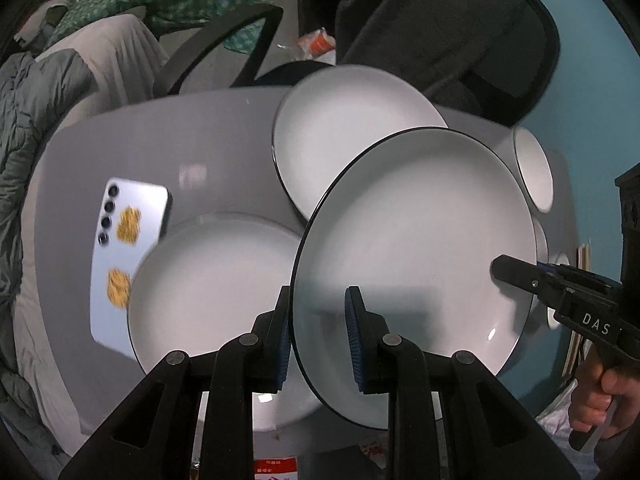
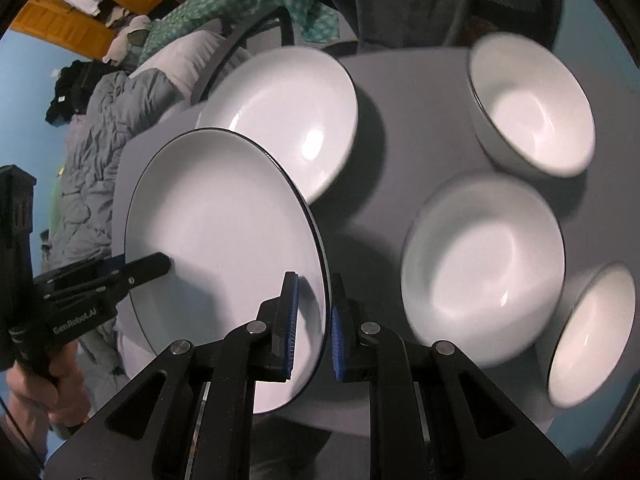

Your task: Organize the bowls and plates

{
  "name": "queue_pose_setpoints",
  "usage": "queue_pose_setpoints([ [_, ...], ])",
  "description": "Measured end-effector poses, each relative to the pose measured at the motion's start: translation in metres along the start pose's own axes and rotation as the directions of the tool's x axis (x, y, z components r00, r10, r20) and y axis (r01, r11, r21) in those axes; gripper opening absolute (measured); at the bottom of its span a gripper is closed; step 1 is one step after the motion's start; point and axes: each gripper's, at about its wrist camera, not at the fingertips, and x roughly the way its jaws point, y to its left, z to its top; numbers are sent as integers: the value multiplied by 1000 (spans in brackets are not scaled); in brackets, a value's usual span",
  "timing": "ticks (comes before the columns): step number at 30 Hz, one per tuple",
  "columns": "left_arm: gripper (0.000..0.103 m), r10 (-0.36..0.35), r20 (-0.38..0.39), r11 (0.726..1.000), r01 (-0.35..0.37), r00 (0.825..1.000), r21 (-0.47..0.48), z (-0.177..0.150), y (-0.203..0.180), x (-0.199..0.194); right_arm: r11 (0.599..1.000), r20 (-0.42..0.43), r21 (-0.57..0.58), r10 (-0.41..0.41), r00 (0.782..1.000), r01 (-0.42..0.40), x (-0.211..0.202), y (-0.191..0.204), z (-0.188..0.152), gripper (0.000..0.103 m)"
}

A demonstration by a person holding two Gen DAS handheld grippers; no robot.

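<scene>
The large white plate with a thin dark rim (image 1: 416, 248) is held above the grey surface (image 1: 224, 136), tilted, with 1 rim in each gripper. The left gripper (image 1: 318, 334) is pinching the near rim; the right gripper (image 2: 314, 328) is pinching the opposite rim. Both point steeply down. 2 other white plates (image 1: 216, 280) lie below, to the left of the held plate, so either could be the stacking place.

bowls (image 2: 482, 276) blurred | phone (image 1: 128, 252) partly hidden by plate (image 1: 212, 292)
</scene>
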Motion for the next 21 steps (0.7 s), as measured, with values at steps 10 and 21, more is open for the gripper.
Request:
queue_pose_setpoints([
  [10, 25, 35, -6, 998, -36, 999, -56, 62, 9, 11, 999, -32, -52, 13, 999, -14, 19, -2, 64, 15],
  [21, 25, 74, -59, 993, -79, 996, -91, 91, 9, 36, 998, -99, -56, 11, 995, -17, 37, -19, 104, 15],
])
